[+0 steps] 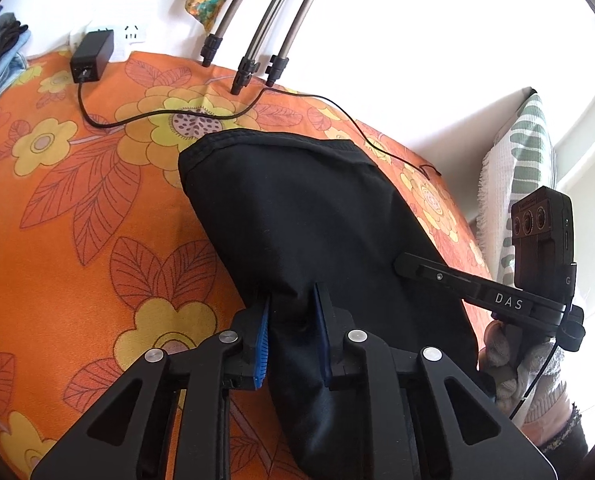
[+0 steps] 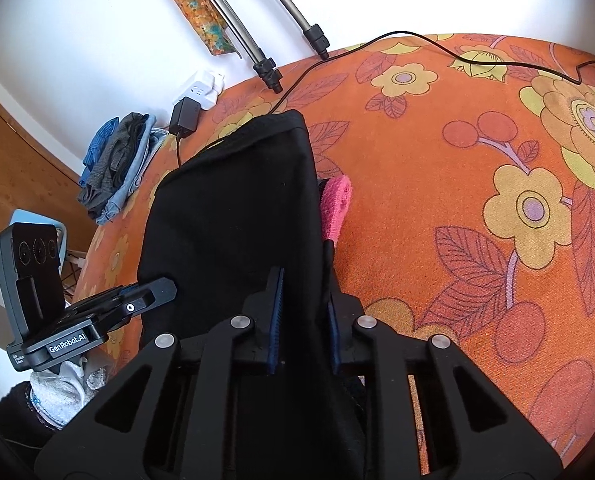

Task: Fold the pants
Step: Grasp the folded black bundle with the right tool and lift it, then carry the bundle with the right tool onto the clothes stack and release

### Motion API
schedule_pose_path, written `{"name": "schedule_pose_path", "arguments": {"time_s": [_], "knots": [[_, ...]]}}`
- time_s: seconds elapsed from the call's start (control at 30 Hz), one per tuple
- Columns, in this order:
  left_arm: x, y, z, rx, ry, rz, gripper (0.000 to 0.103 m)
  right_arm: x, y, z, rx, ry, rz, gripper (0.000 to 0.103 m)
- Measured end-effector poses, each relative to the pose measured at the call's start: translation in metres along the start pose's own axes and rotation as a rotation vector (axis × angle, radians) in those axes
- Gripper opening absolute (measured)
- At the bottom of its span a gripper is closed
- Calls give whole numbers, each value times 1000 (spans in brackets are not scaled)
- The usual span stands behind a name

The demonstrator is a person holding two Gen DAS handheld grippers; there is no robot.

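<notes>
Black pants (image 1: 305, 208) lie folded on the orange flowered cloth (image 1: 77, 200). My left gripper (image 1: 293, 300) is shut on the near left edge of the pants, with black fabric bunched between its blue pads. In the right wrist view the same pants (image 2: 233, 216) stretch away from me. There my right gripper (image 2: 303, 284) is shut on their near right edge, fabric pinched between the pads. A pink strip (image 2: 337, 200) pokes out from under the pants' right side. Each view shows the other gripper (image 1: 497, 292) (image 2: 97, 320) at the pants' far side, held in a gloved hand.
A black power adapter (image 1: 91, 56) with its cable (image 1: 169, 114) lies at the back of the cloth by a white power strip (image 2: 201, 88). Tripod legs (image 1: 253, 56) stand behind. A pile of folded clothes (image 2: 117, 160) sits at the back left, a striped cushion (image 1: 525, 152) at the right.
</notes>
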State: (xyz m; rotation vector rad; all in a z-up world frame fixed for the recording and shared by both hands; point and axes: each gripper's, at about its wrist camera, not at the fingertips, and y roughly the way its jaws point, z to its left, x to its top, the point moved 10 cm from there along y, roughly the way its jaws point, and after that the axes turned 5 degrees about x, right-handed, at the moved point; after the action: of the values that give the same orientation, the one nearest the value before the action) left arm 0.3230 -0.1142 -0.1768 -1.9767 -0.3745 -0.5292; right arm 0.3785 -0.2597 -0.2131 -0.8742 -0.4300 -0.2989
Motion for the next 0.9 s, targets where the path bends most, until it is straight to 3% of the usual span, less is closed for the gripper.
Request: {"name": "schedule_pose_path", "arguments": {"time_s": [0.3, 0.9], "knots": [[7, -18, 3, 7, 14, -39, 14, -7, -4, 38, -22, -54, -17, 15], [26, -92, 34, 78, 61, -197, 14, -11, -7, 145, 28, -179, -81, 14]]}}
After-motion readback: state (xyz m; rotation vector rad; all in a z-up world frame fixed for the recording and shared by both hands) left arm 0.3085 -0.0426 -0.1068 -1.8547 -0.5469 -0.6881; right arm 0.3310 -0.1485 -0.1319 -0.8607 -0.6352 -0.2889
